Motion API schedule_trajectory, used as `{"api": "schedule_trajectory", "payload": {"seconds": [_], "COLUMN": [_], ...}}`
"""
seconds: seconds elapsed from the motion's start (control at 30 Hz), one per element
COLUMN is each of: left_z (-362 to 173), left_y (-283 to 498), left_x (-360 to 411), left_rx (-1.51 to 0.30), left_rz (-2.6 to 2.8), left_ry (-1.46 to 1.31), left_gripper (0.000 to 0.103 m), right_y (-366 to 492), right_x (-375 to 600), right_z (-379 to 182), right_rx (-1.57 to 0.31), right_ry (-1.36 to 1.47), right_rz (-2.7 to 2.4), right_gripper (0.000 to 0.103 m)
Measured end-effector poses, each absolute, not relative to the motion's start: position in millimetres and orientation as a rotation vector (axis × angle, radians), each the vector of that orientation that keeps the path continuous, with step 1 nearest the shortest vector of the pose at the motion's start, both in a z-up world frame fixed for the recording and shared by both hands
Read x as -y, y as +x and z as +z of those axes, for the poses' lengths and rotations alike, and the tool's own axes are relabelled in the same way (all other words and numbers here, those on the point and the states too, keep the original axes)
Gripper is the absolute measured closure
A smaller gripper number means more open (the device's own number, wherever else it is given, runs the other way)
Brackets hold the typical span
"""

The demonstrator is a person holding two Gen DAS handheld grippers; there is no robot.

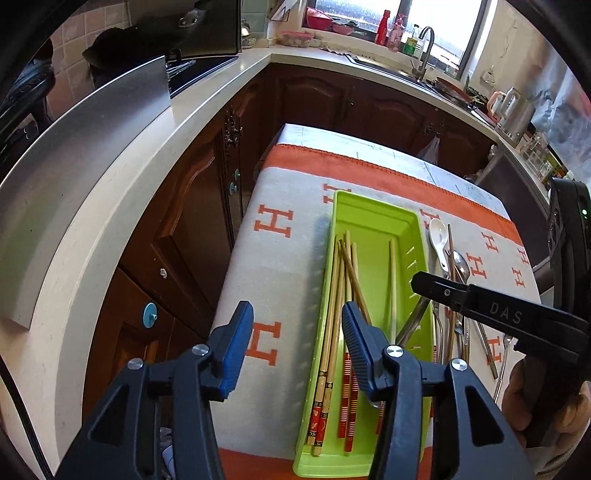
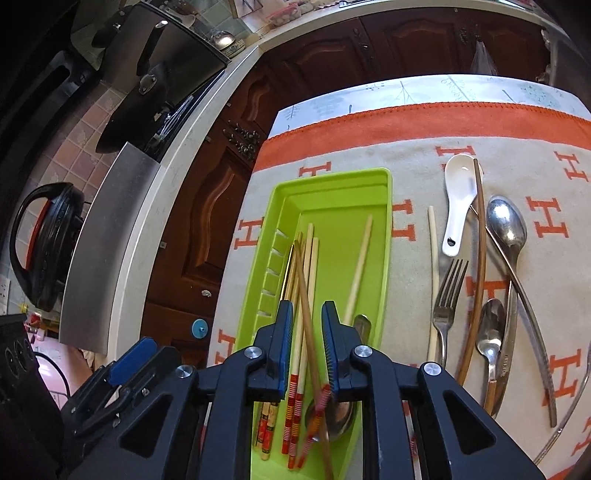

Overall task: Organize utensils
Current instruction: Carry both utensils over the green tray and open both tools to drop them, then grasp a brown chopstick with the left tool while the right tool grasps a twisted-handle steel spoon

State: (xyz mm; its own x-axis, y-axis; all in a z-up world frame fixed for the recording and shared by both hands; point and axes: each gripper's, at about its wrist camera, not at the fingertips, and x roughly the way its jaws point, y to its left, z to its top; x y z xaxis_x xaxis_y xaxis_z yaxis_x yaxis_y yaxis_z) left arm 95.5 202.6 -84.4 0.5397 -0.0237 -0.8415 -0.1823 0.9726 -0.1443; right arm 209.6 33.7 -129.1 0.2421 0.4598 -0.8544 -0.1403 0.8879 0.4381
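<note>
Right gripper is held low over the lime-green plastic tray, parted around loose wooden chopsticks, nothing clamped. Left gripper is spread, empty. Metal spoon is partly hidden.

Black tongs, blue ribbed pads, silver screws

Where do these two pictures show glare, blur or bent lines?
Left wrist view: the window is overexposed, and the countertop edge curves from fisheye distortion. Right wrist view: bright glare sits on the large metal spoon; the chopstick between the right gripper looks slightly blurred near the lens.
</note>
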Motion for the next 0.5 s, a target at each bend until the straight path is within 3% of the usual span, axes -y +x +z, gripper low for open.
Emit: {"api": "schedule_trajectory", "payload": {"seconds": [0.5], "left_z": [-72.0], "left_y": [87.6], "left_x": [-157.0], "left_rx": [-1.000], "left_rz": [0.005], "left_ry": [-0.193], "left_gripper": [0.047], "right_y": [162.3], "right_x": [27.7], "right_z": [-113.6], "right_rx": [-1.229], "right_ry": [0.191], "right_rz": [0.402], "right_gripper": [0.087]}}
